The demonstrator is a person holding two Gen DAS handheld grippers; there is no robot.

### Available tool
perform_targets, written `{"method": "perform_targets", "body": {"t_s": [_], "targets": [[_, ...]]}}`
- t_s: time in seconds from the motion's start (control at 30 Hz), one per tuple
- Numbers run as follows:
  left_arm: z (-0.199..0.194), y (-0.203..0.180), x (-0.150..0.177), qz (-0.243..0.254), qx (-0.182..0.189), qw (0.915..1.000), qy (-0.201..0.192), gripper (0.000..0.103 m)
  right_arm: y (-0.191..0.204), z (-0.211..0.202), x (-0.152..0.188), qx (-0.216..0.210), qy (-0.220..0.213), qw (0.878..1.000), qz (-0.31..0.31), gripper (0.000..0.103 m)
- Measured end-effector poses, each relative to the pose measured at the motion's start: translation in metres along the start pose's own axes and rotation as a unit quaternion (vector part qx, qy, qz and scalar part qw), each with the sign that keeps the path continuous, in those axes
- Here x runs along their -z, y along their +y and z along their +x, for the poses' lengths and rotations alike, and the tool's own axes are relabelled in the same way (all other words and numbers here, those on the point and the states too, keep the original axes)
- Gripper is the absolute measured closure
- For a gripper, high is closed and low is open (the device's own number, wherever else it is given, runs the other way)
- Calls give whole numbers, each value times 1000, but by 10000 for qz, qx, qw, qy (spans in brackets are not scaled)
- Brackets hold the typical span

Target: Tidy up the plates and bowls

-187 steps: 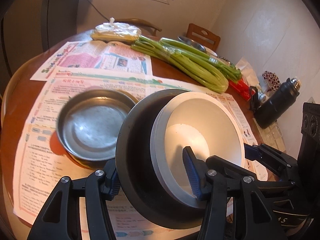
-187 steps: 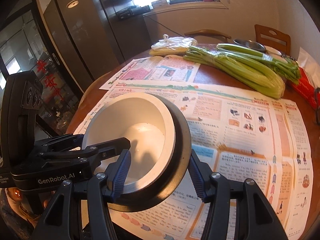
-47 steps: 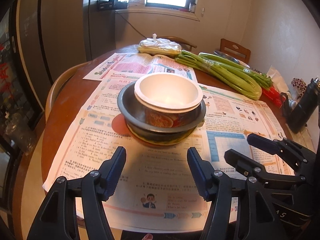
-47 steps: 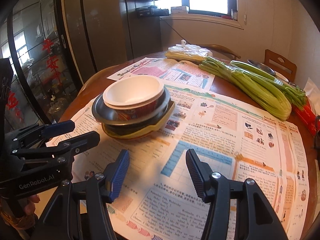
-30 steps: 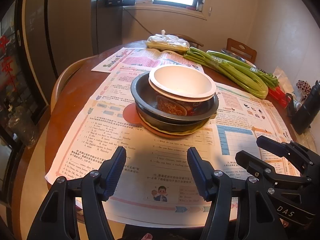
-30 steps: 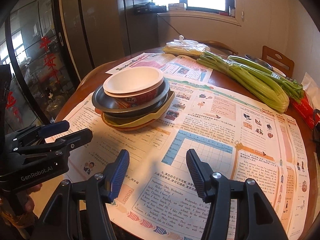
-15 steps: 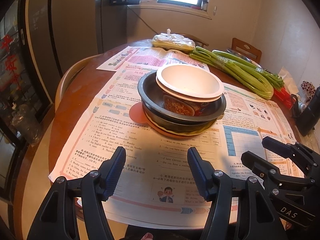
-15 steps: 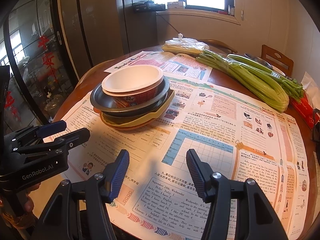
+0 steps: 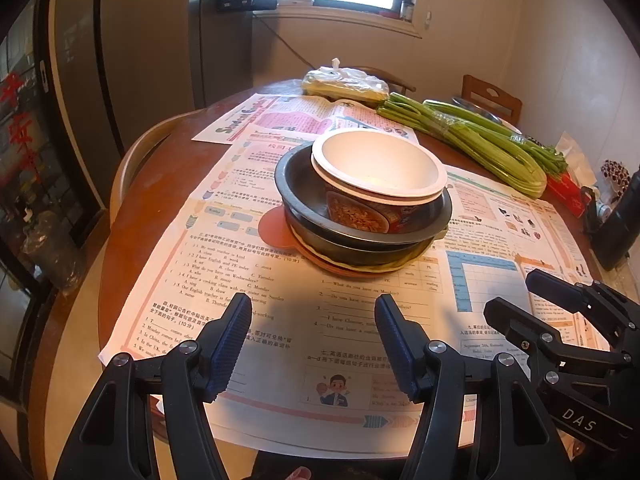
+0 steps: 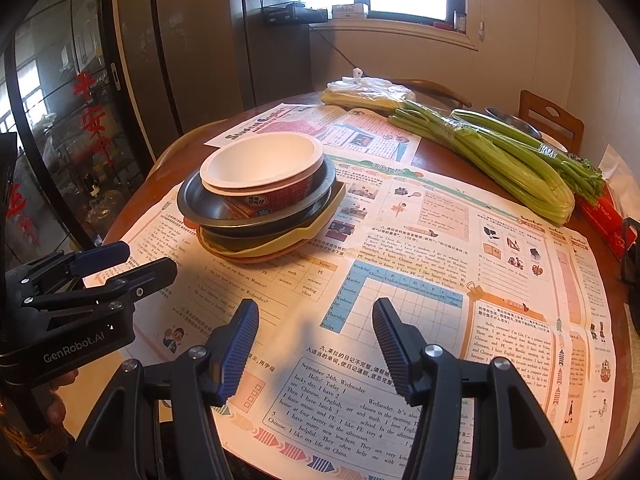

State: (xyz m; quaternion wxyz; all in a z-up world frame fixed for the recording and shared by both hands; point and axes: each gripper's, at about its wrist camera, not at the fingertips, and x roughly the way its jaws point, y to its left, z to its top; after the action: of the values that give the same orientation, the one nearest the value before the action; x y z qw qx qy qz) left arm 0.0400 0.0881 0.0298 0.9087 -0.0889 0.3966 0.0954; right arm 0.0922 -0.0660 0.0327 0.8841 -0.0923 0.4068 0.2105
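A stack stands on the newspaper-covered round table: a white paper bowl [image 9: 378, 174] [image 10: 262, 164] with a printed red wall sits in a grey metal bowl [image 9: 298, 188] [image 10: 200, 208], on a dark bowl, a yellow plate [image 10: 316, 224] and an orange plate [image 9: 276, 228]. My left gripper [image 9: 312, 344] is open and empty, back from the stack near the table's front edge. My right gripper [image 10: 314, 342] is open and empty, to the right of the stack and short of it. Each gripper shows in the other's view.
Bundles of green celery [image 9: 480, 144] [image 10: 492, 156] lie at the back right, with a plastic bag [image 9: 344, 84] behind. A black flask [image 9: 616, 224] stands at the right edge. A metal dish [image 10: 512, 120] and a wooden chair [image 10: 552, 120] are beyond. A fridge [image 9: 140, 60] stands left.
Six seconds ago both grippers held the grey bowl with the white bowl in it; it now rests on the stack. Lately both grippers have drifted slightly, staying open.
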Motion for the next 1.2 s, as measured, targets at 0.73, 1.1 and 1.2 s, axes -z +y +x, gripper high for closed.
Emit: {"method": "perform_targets", "body": {"t_s": [0.73, 1.1, 1.2], "targets": [[3, 6, -1, -61, -41, 10000, -4, 37, 0, 4, 0, 56, 34, 10000, 53, 44], [5, 16, -4, -225, -85, 9997, 17, 37, -1, 6, 0, 45, 39, 9999, 94, 44], [7, 19, -5, -255, -110, 9996, 27, 37, -2, 7, -1, 44, 45, 9999, 103, 44]]}}
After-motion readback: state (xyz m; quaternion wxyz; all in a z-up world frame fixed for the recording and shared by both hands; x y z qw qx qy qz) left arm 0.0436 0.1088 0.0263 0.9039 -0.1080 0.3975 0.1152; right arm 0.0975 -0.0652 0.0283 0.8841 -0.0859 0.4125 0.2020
